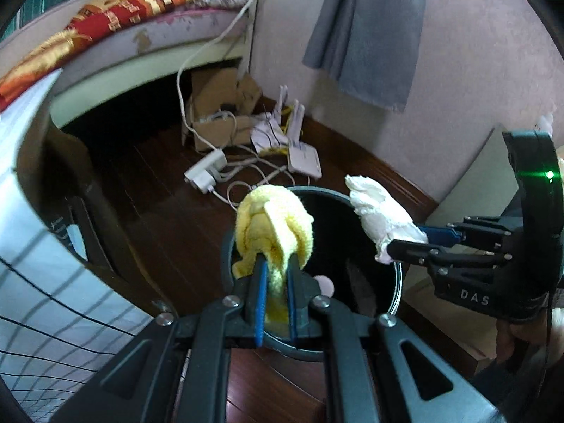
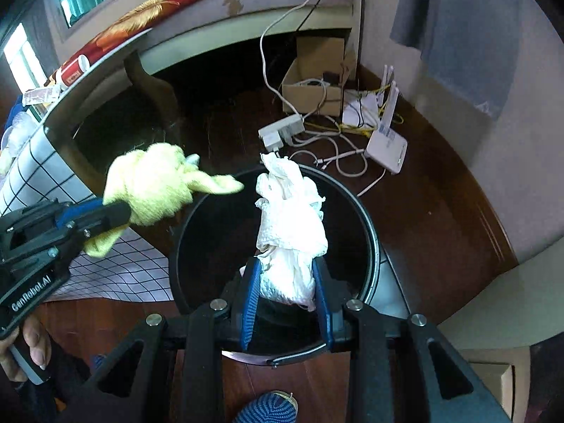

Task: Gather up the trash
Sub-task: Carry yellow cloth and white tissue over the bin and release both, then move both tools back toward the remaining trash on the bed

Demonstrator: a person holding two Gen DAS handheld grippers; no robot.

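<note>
Both hands are loaded here. The right gripper has its jaws pinching a crumpled white tissue wad, which sticks out forward right over the open mouth of the black trash bin. The left gripper is clamped nearly flat on a yellow cloth hanging over the bin's near-left rim. Bin sits directly below both, so I'd guess letting go is the next thing. Further back: power strip, router, cardboard box, bed.

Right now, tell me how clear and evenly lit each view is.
Left wrist view: fisheye bends the bed; yellow cloth sharp, bin interior black, green glare on the right tool. Right wrist view: window blown out, white tissue sharp.
</note>
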